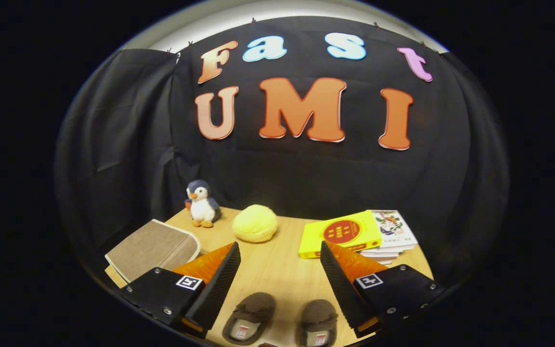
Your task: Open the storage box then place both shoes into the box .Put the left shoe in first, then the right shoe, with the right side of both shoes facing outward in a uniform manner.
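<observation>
Above two slippers (277, 320), hand-held gripper (277, 258) raised, fingers spread, empty

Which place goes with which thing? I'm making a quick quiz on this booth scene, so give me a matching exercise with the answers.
Things:
1. penguin toy
2. yellow book
3. slippers
4. storage box

Places:
A. between the open gripper fingers, near the table's front edge
B. on a stack of books beyond the right finger
C. at the table's back, beside the yellow bun-shaped plush
D. beyond the left finger, lid closed

Pairs: 1-C, 2-B, 3-A, 4-D
</observation>
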The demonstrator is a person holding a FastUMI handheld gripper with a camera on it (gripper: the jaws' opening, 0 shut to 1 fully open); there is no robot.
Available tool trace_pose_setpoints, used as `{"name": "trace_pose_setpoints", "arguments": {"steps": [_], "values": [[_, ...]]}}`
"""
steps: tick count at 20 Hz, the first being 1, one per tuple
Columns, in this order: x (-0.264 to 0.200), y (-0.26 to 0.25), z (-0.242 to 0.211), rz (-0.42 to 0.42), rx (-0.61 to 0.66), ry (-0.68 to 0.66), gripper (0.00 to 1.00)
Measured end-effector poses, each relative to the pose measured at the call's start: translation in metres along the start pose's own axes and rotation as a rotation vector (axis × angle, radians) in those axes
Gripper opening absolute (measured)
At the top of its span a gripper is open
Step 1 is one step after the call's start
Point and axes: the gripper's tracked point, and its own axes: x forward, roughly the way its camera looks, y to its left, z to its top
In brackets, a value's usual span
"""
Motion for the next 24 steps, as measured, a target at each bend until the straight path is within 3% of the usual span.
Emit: {"name": "trace_pose_setpoints", "arguments": {"steps": [3, 9, 15, 24], "values": [[0.015, 0.036, -0.033, 0.111, 0.082, 0.129, 0.99], [0.033, 0.118, -0.084, 0.399, 0.368, 0.372, 0.94], [0.032, 0.172, -0.117, 0.591, 0.476, 0.517, 0.96], [0.040, 0.212, -0.145, 0.732, 0.648, 0.635, 0.96]]}}
